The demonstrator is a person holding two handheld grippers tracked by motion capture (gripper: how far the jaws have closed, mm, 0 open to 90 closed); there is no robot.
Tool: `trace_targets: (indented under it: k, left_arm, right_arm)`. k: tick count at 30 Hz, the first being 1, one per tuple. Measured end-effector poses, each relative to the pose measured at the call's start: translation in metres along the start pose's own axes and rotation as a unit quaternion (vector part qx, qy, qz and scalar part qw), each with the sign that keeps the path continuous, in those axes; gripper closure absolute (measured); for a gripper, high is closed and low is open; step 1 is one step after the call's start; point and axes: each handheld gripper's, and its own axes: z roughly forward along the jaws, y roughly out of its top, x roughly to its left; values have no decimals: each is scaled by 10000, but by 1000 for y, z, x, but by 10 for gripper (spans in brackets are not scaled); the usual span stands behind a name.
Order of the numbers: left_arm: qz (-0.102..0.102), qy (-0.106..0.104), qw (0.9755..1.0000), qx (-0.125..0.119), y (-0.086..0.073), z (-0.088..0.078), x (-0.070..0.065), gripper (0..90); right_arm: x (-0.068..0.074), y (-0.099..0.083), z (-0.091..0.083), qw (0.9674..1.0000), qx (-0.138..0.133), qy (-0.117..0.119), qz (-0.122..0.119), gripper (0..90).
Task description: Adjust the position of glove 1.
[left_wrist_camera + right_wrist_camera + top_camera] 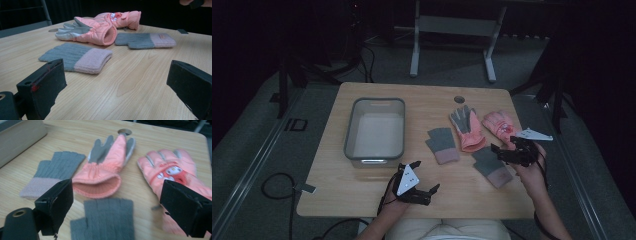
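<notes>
Both the left gripper (416, 181) and right gripper (507, 150) hover with fingers spread wide.

A light wooden counter (362, 195) with rounded corners carries a grey plastic bin (375, 130) at its left. To the right lie two grey knit mittens with pink cuffs (442, 145) (492, 167) and two pink padded gloves (467, 128) (499, 125).

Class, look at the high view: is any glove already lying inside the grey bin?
No: the grey bin holds nothing, and all four gloves, such as the pink ski glove, lie on the table to its right.
</notes>
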Motion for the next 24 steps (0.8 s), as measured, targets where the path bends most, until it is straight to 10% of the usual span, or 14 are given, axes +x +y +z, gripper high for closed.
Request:
trace_targets:
  k: [24]
  left_arm:
    - [-68,-37,10000,-13,0,0,2,14]
  right_arm:
    - [45,23,69,9932,415,937,-547,521]
